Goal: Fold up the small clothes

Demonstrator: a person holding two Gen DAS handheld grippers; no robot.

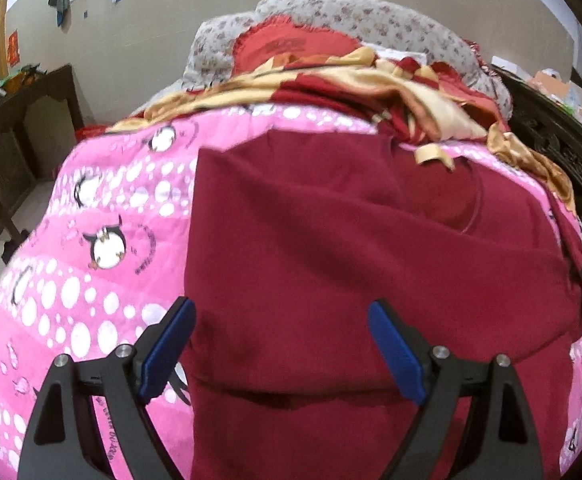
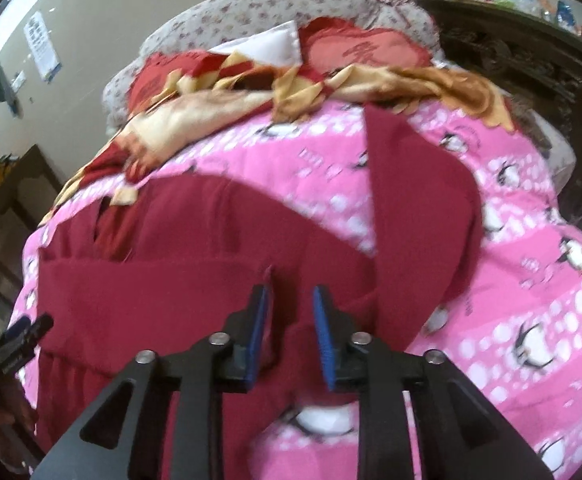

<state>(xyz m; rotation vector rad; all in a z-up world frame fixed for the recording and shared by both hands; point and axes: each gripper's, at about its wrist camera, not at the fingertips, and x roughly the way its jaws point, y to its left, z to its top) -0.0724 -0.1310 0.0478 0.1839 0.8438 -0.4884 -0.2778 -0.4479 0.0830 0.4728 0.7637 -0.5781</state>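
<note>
A dark red garment (image 1: 331, 248) lies spread on a pink penguin-print blanket (image 1: 91, 240). My left gripper (image 1: 281, 312) is open wide and empty, its blue pads above the garment's near part. In the right wrist view the garment (image 2: 171, 264) has one part (image 2: 419, 208) lifted and folded over toward the right. My right gripper (image 2: 291, 296) has its blue pads a narrow gap apart around a bunched fold of the red cloth; whether the pads press it is unclear.
A red and gold cloth (image 1: 371, 92) and floral pillows (image 1: 351, 16) lie at the bed's far end. Dark wooden furniture stands at the left (image 1: 19, 128) and a carved dark headboard at the right (image 2: 531, 64). The other gripper (image 2: 23, 340) shows at the left edge.
</note>
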